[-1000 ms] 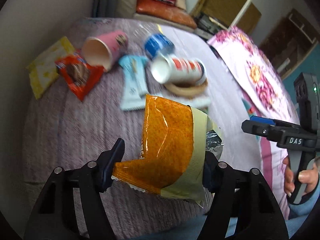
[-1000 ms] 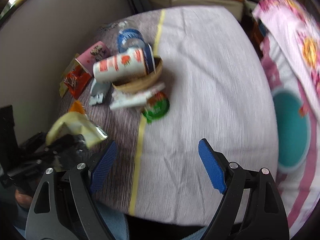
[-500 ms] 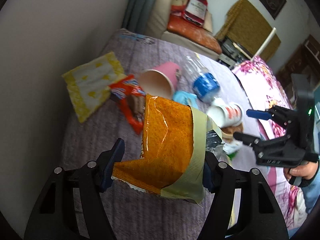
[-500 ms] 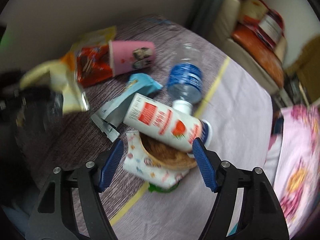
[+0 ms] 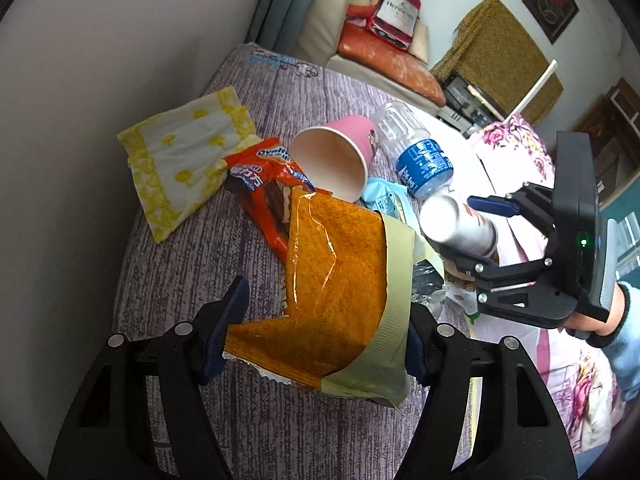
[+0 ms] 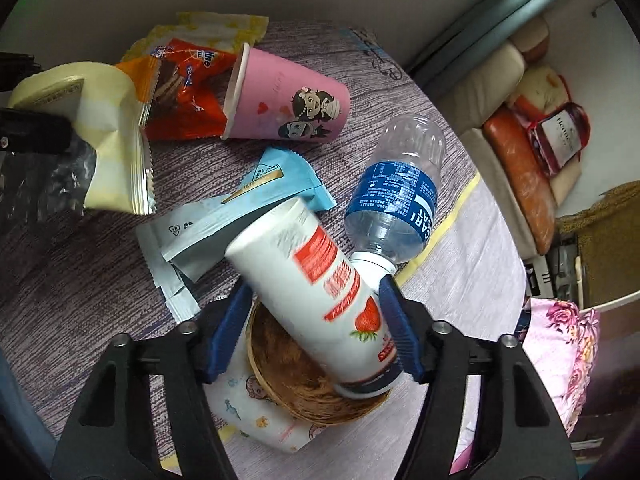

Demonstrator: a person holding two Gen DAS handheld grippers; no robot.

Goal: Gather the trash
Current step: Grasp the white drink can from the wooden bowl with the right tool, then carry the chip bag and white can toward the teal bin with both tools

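My left gripper (image 5: 316, 332) is shut on an orange and cream snack bag (image 5: 336, 280), held above the table. It also shows in the right wrist view (image 6: 96, 120). My right gripper (image 6: 312, 332) is open, its blue fingers on either side of a white strawberry drink bottle (image 6: 320, 296) that lies tilted on a round woven basket (image 6: 304, 380). The same bottle (image 5: 460, 228) and right gripper (image 5: 480, 232) show in the left wrist view. Around them lie a pink paper cup (image 6: 284, 100), a clear water bottle (image 6: 400, 192), a light blue wrapper (image 6: 224, 224) and a red snack wrapper (image 6: 180, 92).
A yellow and white wrapper (image 5: 184, 156) lies by the wall on the purple tablecloth (image 5: 192, 272). A printed white packet (image 6: 256, 416) sits under the basket. A sofa with cushions (image 5: 380, 40) stands beyond the table. A floral cloth (image 5: 516, 140) lies at right.
My right gripper has moved in over the trash pile and now straddles the white drink bottle. My left gripper keeps holding the snack bag.
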